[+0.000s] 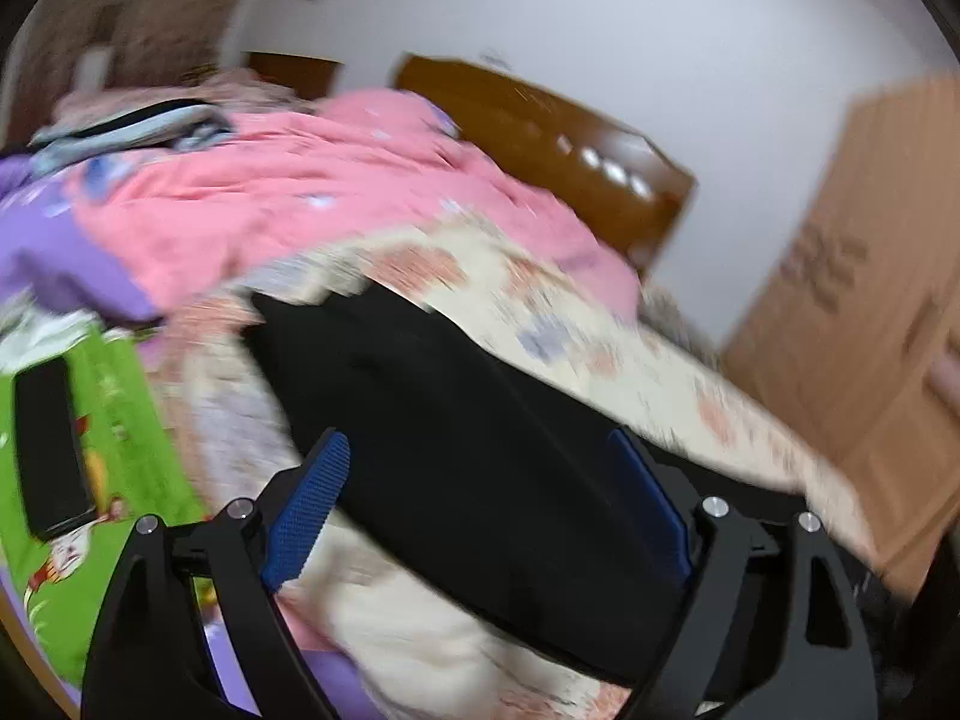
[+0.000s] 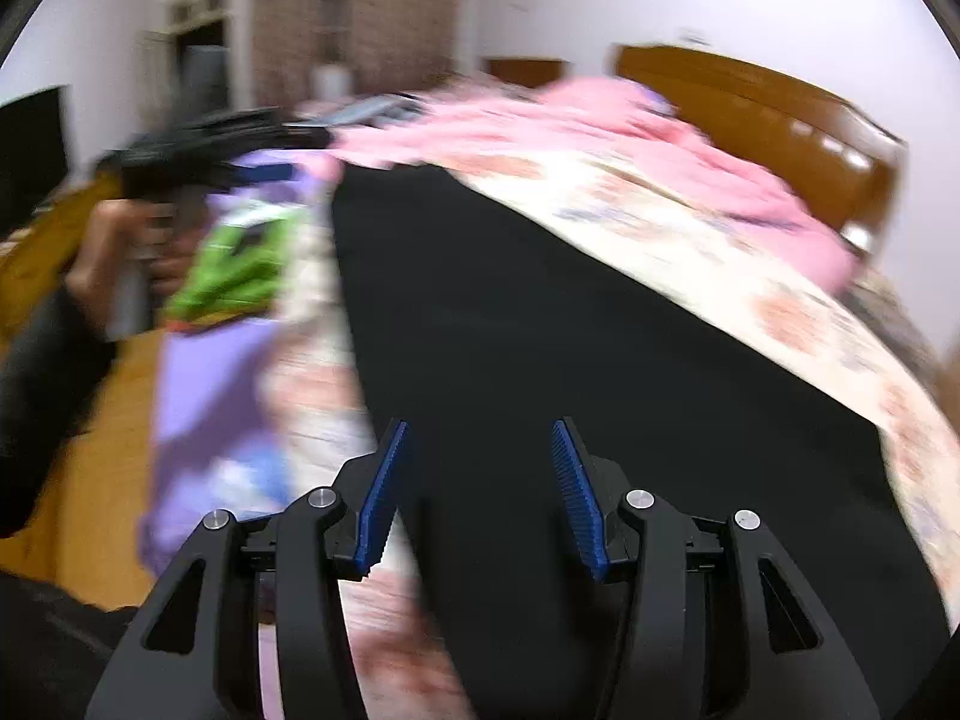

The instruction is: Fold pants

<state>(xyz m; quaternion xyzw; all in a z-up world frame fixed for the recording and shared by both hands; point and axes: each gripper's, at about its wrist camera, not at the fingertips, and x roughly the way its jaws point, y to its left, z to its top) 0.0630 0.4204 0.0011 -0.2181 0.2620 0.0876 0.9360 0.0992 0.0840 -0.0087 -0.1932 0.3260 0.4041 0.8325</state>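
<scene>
Black pants (image 1: pixel 480 456) lie flat on a bed with a cream floral cover. In the right wrist view the pants (image 2: pixel 540 324) stretch from near my fingers toward the far left of the bed. My left gripper (image 1: pixel 480 480) is open, above the pants, with nothing between its blue pads. My right gripper (image 2: pixel 480 480) is open over the near end of the pants, empty. The left gripper also shows in the right wrist view (image 2: pixel 282 162), held by a hand at the far left, beside the pants' far end. Both views are blurred.
A pink and purple quilt (image 1: pixel 288 198) is heaped at the back of the bed. A wooden headboard (image 1: pixel 558 144) stands behind. A green printed item (image 1: pixel 120 420) with a black phone-like object (image 1: pixel 48 450) lies at left. A cardboard box (image 1: pixel 864 312) stands right.
</scene>
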